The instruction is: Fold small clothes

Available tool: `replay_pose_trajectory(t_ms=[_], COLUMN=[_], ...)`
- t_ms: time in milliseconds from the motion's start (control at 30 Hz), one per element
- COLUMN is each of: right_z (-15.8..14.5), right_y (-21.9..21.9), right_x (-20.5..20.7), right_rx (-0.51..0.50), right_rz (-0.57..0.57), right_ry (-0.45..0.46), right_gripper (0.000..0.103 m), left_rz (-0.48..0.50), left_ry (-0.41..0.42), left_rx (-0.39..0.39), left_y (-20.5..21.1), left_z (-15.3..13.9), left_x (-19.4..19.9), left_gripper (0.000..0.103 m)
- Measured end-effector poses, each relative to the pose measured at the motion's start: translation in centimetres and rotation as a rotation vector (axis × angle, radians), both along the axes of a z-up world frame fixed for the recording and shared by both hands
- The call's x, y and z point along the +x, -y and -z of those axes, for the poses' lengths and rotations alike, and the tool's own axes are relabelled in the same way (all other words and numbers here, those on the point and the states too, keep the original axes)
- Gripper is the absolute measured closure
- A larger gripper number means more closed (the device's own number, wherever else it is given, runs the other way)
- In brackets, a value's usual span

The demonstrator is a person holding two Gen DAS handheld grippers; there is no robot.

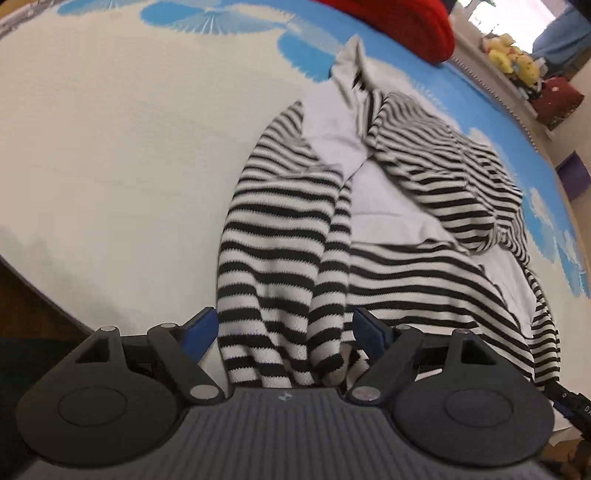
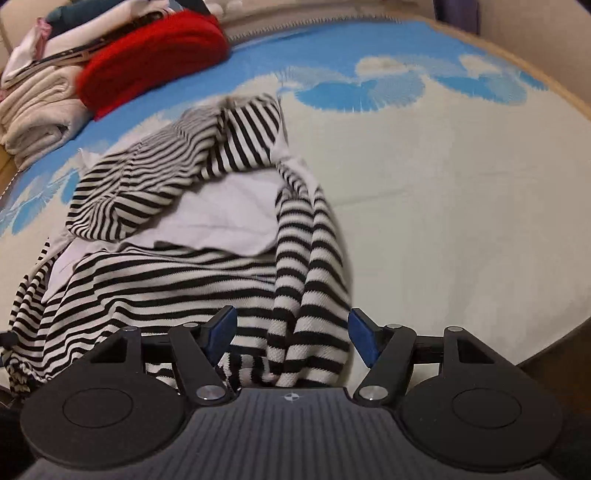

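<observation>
A black-and-white striped garment (image 1: 369, 229) with a white lining lies crumpled on a cream and blue patterned cloth; it also shows in the right wrist view (image 2: 184, 240). My left gripper (image 1: 282, 326) is open, its blue-padded fingers on either side of a bunched striped fold at the garment's near edge. My right gripper (image 2: 291, 330) is open too, with a striped sleeve-like fold lying between its fingers. Neither pair of jaws has closed on the fabric.
A red knitted item (image 2: 155, 55) lies beside a stack of folded pale clothes (image 2: 40, 107) at the far edge. The red item (image 1: 399, 26) also shows in the left view, with yellow plush toys (image 1: 513, 59) on a shelf beyond. The cloth's edge (image 1: 44, 288) is near.
</observation>
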State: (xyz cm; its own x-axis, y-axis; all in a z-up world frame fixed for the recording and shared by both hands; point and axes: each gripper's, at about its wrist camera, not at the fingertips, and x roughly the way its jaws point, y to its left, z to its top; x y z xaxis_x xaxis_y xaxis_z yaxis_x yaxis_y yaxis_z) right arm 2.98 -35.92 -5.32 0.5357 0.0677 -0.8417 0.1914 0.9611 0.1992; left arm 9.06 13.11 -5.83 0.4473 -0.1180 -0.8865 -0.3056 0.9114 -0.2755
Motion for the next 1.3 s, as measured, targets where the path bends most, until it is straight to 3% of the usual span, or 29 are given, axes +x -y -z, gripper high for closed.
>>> replay_pose_trajectory(t_ms=[100, 267, 367, 433, 533, 700, 800, 900, 933, 1000, 1067, 1233, 1267, 1300], right_z=[1.0, 2.4, 2.5, 2.5, 2.2, 0.0, 0.5, 2.1, 2.3, 2.4, 2.5, 2.6, 2.5, 2.4], right_y=[0.1, 1.1, 1.5, 1.6, 1.4, 1.9, 2.0, 2.1, 2.0, 2.0, 1.8, 1.3, 1.2, 1.2], right_x=[0.5, 0.5, 0.3, 0.1, -0.2, -1.0, -1.3, -1.1, -1.0, -1.0, -1.0, -0.7, -0.8, -0.9], right_rx=[-0.005, 0.016, 0.031, 0.056, 0.088, 0.092, 0.063, 0.067, 0.067, 0.053, 0.045, 0.023, 0.021, 0.024], right_rz=[0.028, 0.095, 0.11, 0.099, 0.07, 0.093, 0.095, 0.097, 0.1, 0.098, 0.093, 0.068, 0.059, 0.048], right_ry=[-0.045, -0.109, -0.113, -0.108, -0.092, -0.023, -0.078, -0.151, -0.156, -0.157, -0.161, -0.162, -0.162, -0.157], right_gripper=[0.035, 0.035, 0.039, 0.061, 0.089, 0.093, 0.093, 0.091, 0.085, 0.078, 0.073, 0.072, 0.073, 0.08], left_rz=[-0.033, -0.005, 0.036, 0.067, 0.094, 0.074, 0.084, 0.077, 0.063, 0.04, 0.031, 0.042, 0.051, 0.059], left_ry=[-0.036, -0.018, -0.004, 0.002, 0.028, 0.098, 0.07, -0.019, -0.034, -0.045, -0.049, -0.047, -0.046, -0.043], left_rx=[-0.015, 0.025, 0.037, 0.029, 0.056, 0.076, 0.083, 0.048, 0.032, 0.018, 0.001, 0.006, 0.013, 0.023], left_y=[-0.3, 0.3, 0.8, 1.1, 1.5, 1.3, 1.3, 1.1, 0.8, 0.5, 0.2, 0.2, 0.4, 0.7], left_z=[1.1, 1.2, 1.0, 0.9, 0.3, -2.1, -1.7, -0.1, 0.3, 0.6, 0.7, 0.9, 0.9, 0.9], left_x=[0.0, -0.3, -0.6, -0.7, -1.0, -2.2, -2.2, -1.7, -1.5, -1.4, -1.4, -1.8, -1.7, -1.6], left_gripper=[0.019, 0.022, 0.048, 0.078, 0.09, 0.091, 0.089, 0.074, 0.066, 0.062, 0.062, 0.062, 0.062, 0.064])
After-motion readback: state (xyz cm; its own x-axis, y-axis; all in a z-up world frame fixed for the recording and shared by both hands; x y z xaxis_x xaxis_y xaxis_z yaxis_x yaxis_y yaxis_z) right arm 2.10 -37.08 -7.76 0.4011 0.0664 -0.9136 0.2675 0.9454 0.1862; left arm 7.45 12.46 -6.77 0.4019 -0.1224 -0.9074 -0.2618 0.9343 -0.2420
